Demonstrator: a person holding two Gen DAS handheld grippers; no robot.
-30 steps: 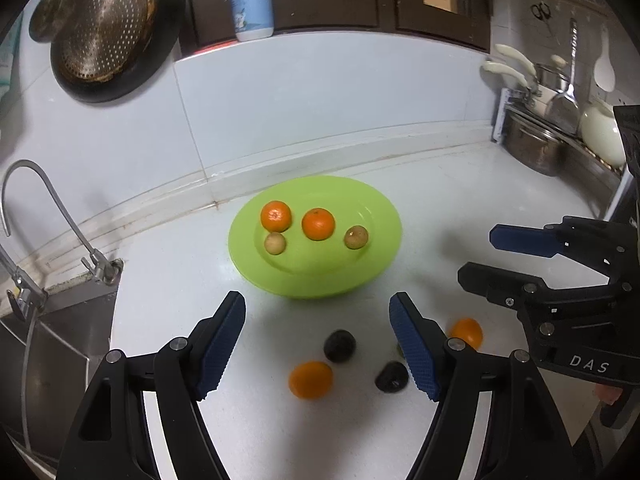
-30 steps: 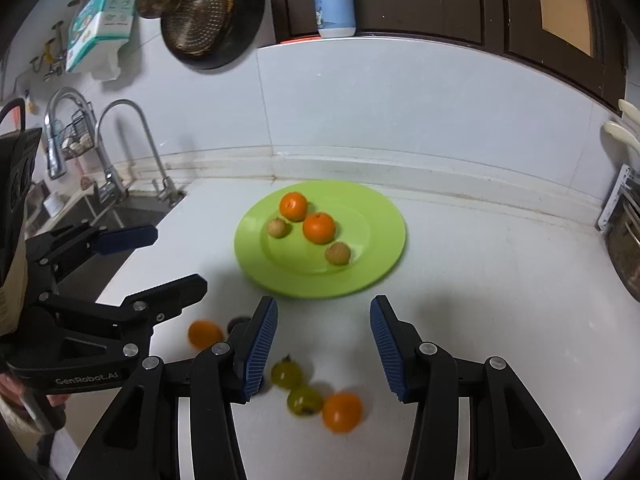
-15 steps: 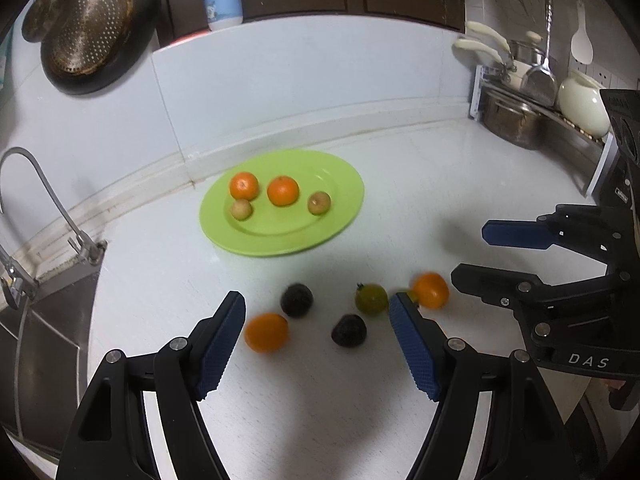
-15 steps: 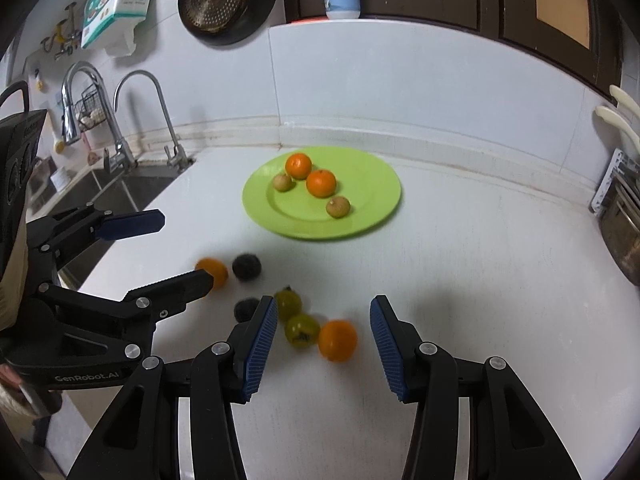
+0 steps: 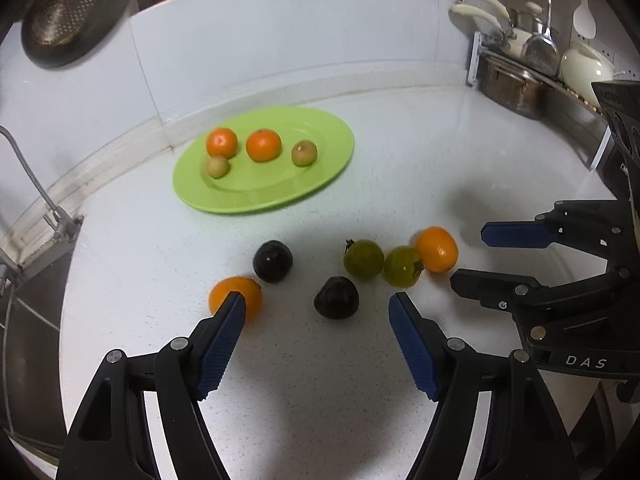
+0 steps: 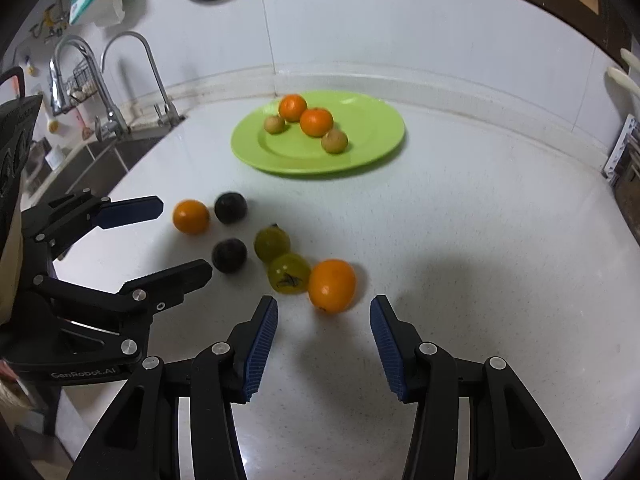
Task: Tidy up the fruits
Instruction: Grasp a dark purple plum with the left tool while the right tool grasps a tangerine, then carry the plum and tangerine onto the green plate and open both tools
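Fruits (image 5: 362, 258) loose near counter (image 5: 400, 184) front edge | both jaws apart, holding nothing

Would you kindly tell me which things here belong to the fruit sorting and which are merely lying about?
Job: green plate holding four fruits; loose on the counter, two oranges, two green fruits, two dark fruits.

Bystanders: faucets, hanging strainer, pot.

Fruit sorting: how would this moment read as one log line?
left gripper: open, empty | right gripper: open, empty | green plate: four fruits | countertop: six loose
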